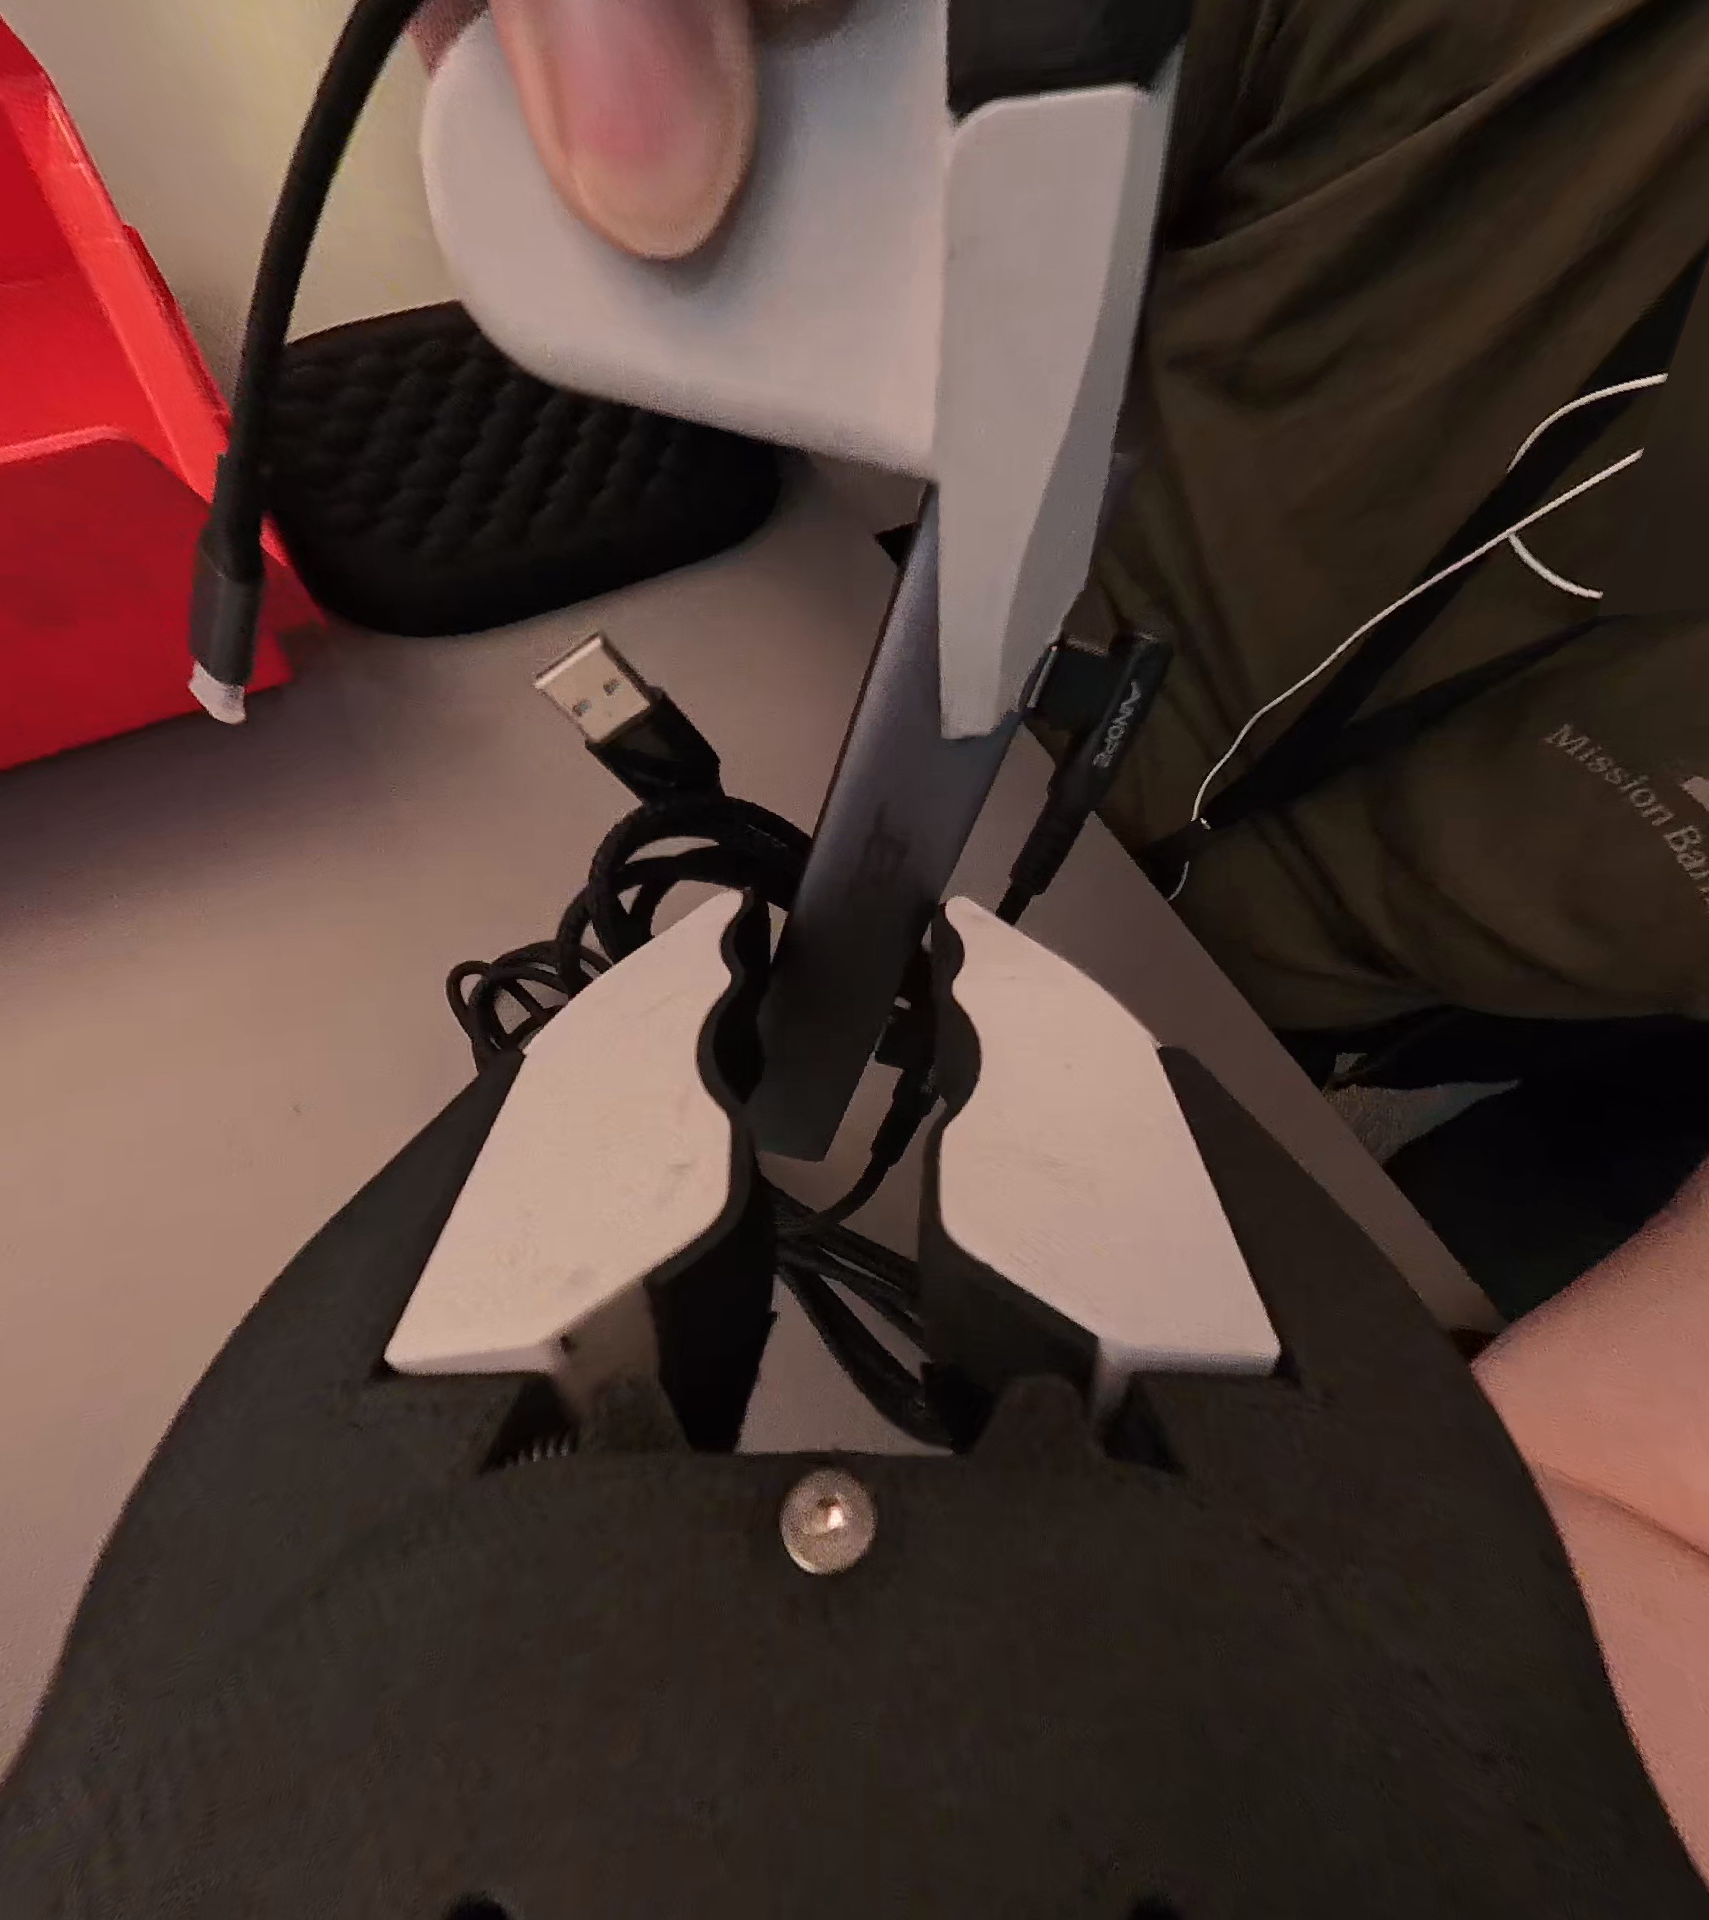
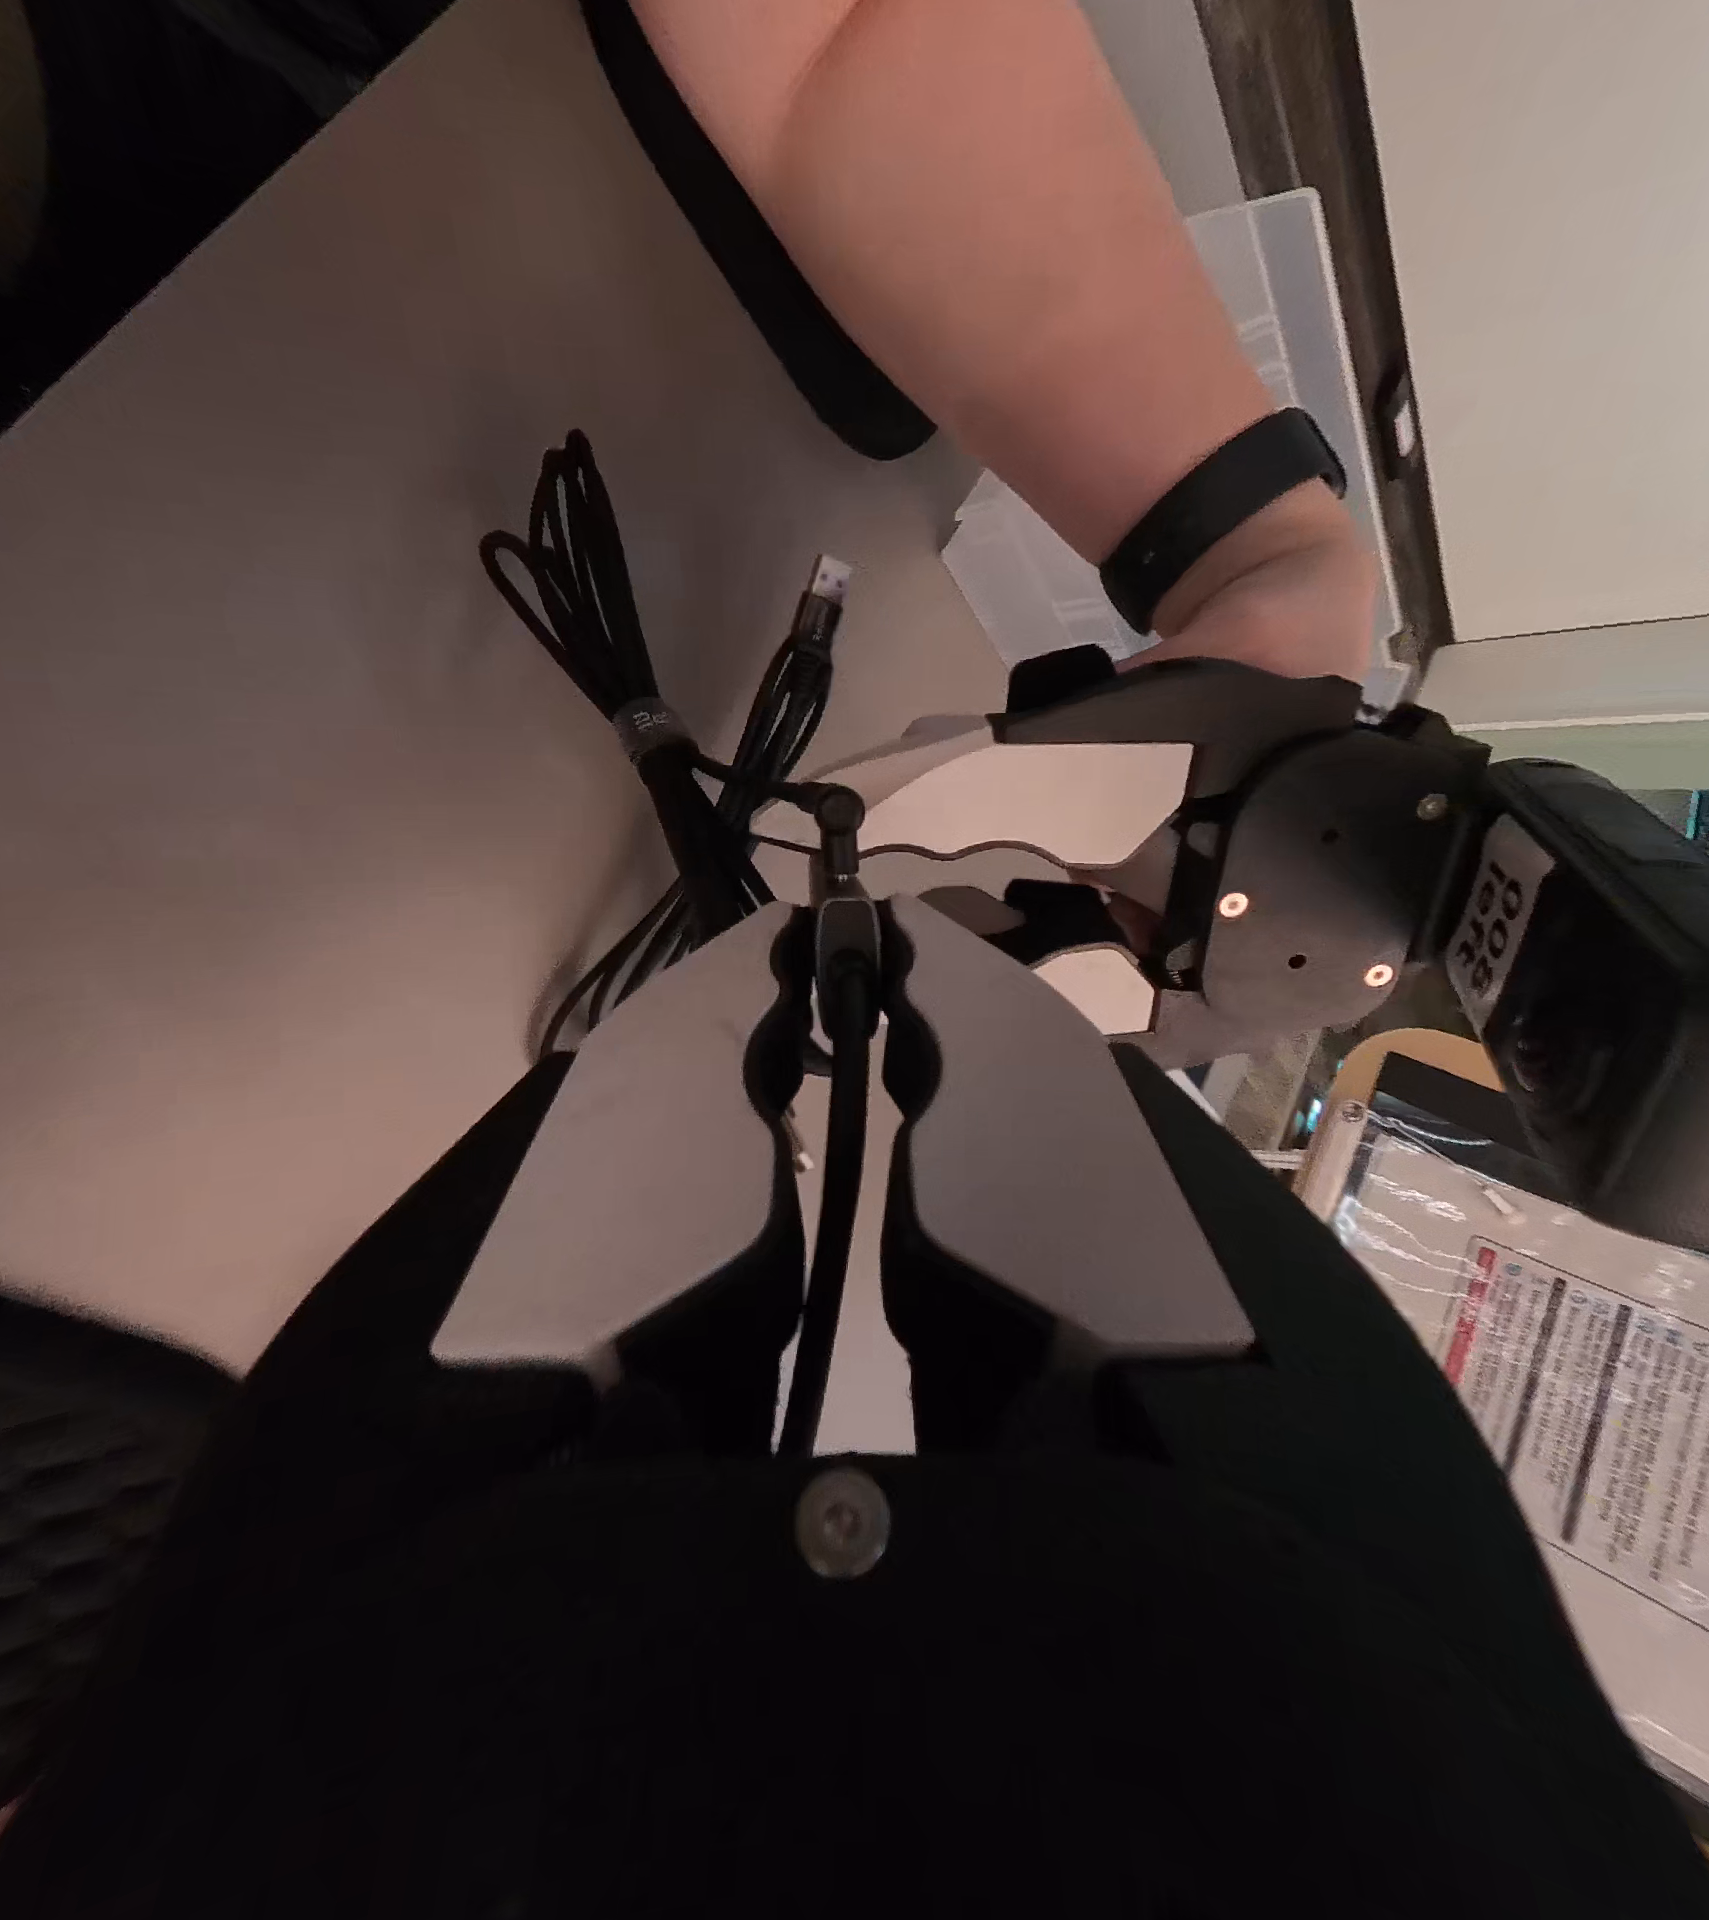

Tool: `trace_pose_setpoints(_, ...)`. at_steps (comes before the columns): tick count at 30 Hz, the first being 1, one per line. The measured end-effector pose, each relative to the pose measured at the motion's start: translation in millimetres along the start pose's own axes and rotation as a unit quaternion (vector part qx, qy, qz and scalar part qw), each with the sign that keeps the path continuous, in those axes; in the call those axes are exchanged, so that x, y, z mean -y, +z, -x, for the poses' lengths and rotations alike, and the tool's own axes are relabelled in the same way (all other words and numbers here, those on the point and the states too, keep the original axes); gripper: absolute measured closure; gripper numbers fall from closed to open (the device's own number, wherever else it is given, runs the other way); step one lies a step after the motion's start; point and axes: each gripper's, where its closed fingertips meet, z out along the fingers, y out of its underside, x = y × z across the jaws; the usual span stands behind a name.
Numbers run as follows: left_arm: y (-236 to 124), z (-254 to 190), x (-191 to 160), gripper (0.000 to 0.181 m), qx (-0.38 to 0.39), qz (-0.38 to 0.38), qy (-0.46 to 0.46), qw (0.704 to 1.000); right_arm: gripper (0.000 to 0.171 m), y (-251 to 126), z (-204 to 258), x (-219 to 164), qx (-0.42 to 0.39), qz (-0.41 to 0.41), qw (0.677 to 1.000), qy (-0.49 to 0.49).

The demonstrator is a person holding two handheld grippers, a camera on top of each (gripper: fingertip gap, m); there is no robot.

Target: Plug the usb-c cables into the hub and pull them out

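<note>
The left gripper (image 1: 845, 997), white-fingered on a black body, clamps the slim dark grey metal hub (image 1: 865, 904) above the pale grey table (image 1: 154, 1039), close to its front edge. The right gripper (image 2: 839, 961) pinches the black plug of a usb-c cable (image 2: 834, 1143); a bundled black braided cable (image 2: 611, 665) lies beneath. A red plastic bin (image 1: 29, 416) bounds the far side; the hub's printed mark is unreadable.

Close wrist cams, maybe facing; shared cable bundle (image 1: 642, 883).
</note>
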Motion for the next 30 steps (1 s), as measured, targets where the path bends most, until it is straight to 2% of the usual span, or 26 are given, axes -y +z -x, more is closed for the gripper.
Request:
trace_pose_setpoints(3, 4, 6, 3, 0.156, 0.027, 0.013, 0.036, 0.999, 0.159, -3, 2, -6, 0.011, 0.000, 1.000, 0.012)
trace_pose_setpoints(5, 2, 13, 10, 0.156, 0.052, 0.001, 0.041, 0.998, 0.155, -11, -6, -14, -0.015, 0.002, 1.000, 0.019)
trace_pose_setpoints(10, -26, 47, 31, 0.158, 0.118, -0.105, -0.016, 0.987, 0.128, -39, -55, -53, -0.171, 0.002, 0.984, 0.056)
trace_pose_setpoints(12, -44, 67, 37, 0.158, 0.167, -0.149, -0.048, 0.973, 0.126, -50, -75, -83, -0.238, 0.034, 0.966, 0.092)
trace_pose_setpoints(14, -63, 84, 39, 0.158, 0.218, -0.185, -0.075, 0.955, 0.127, -68, -97, -112, -0.322, 0.069, 0.937, 0.114)
trace_pose_setpoints(16, -80, 97, 42, 0.158, 0.261, -0.219, -0.093, 0.935, 0.127, -84, -112, -132, -0.387, 0.071, 0.908, 0.144)
trace_pose_setpoints(19, -102, 111, 41, 0.158, 0.317, -0.254, -0.118, 0.906, 0.128, -93, -130, -153, -0.442, 0.038, 0.865, 0.234)
trace_pose_setpoints(22, -129, 124, 39, 0.158, 0.388, -0.304, -0.141, 0.858, 0.128, -93, -139, -175, -0.470, 0.037, 0.817, 0.332)
trace_pose_setpoints(24, -152, 130, 35, 0.159, 0.451, -0.336, -0.148, 0.813, 0.127, -85, -146, -166, -0.466, -0.040, 0.785, 0.407)
trace_pose_setpoints(27, -175, 133, 25, 0.158, 0.533, -0.342, -0.143, 0.761, 0.127, -69, -157, -132, -0.422, -0.216, 0.719, 0.509)
trace_pose_setpoints(29, -184, 136, 18, 0.158, 0.584, -0.330, -0.137, 0.729, 0.128, -56, -163, -123, -0.403, -0.269, 0.674, 0.558)
trace_pose_setpoints(30, -187, 138, 14, 0.158, 0.604, -0.321, -0.140, 0.716, 0.128, -47, -166, -119, -0.394, -0.275, 0.669, 0.568)
